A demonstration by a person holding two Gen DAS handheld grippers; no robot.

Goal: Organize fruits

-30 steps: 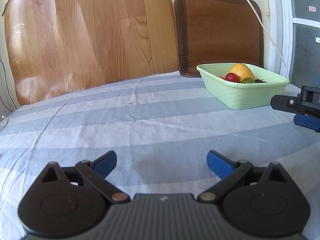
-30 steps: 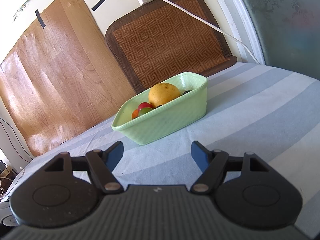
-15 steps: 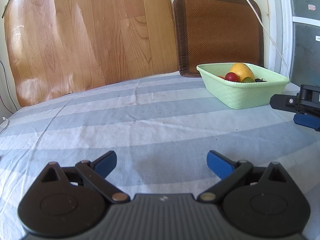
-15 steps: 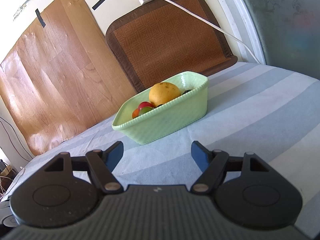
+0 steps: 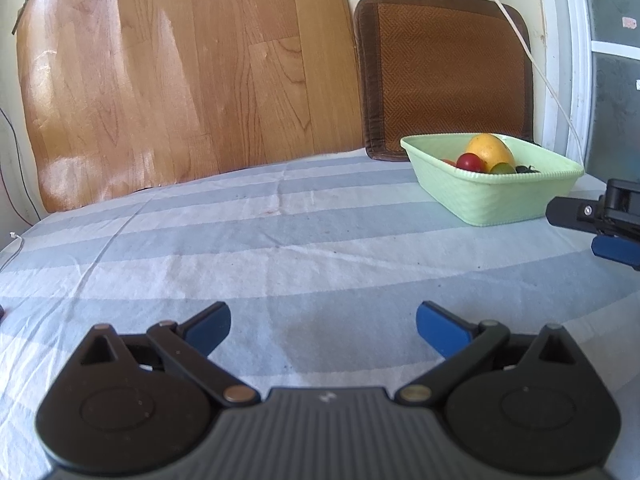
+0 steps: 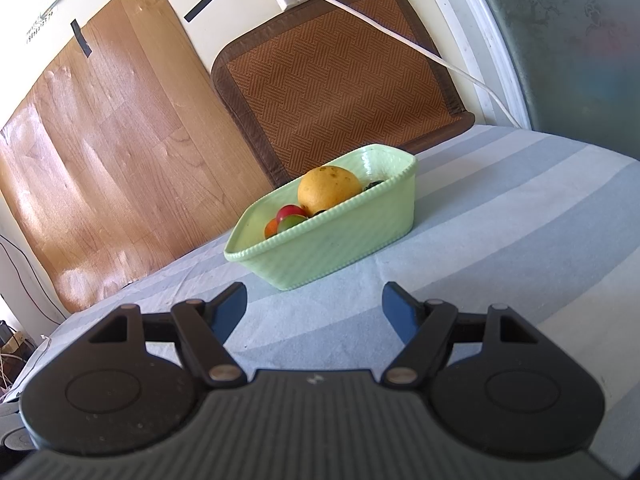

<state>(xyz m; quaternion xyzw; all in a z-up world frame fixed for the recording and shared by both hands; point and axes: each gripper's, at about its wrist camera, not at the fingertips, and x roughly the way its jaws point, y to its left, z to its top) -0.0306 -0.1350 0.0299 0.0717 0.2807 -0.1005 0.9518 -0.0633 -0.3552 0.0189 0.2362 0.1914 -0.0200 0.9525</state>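
— Looking at the green basket (image 6: 332, 248) as our landmark: all the fruit I can see sits inside it, a big yellow-orange fruit (image 6: 329, 187) in the middle, with a red one (image 6: 291, 212), a small green one (image 6: 293, 221) and an orange one (image 6: 271, 229) crowded at the end nearer the wooden panel (image 5: 180, 80).

— And the two tools?

— The right hand-held gripper (image 6: 314, 308) hangs just in front of the basket's long wall, fingers spread wide, holding nothing. The left hand-held gripper (image 5: 323, 322) is well off to the basket's side, over bare striped cloth (image 5: 280, 248), equally wide and empty.

— What worries you?

— The basket looks light and sits on loose cloth. A finger catching its near rim on the way in would likely shove or tip it. The small round fruits are packed against the big one, so a pinch on one may nudge its neighbours or let it roll free.

— Room to move?

— Plenty on the panel side of the basket, where the cloth lies open. Behind the basket a woven mat (image 6: 340, 80) leans on the wall with a white cable (image 6: 400, 36) crossing it, so that side is tight. I can't see the surface's edge beyond the basket's far end.
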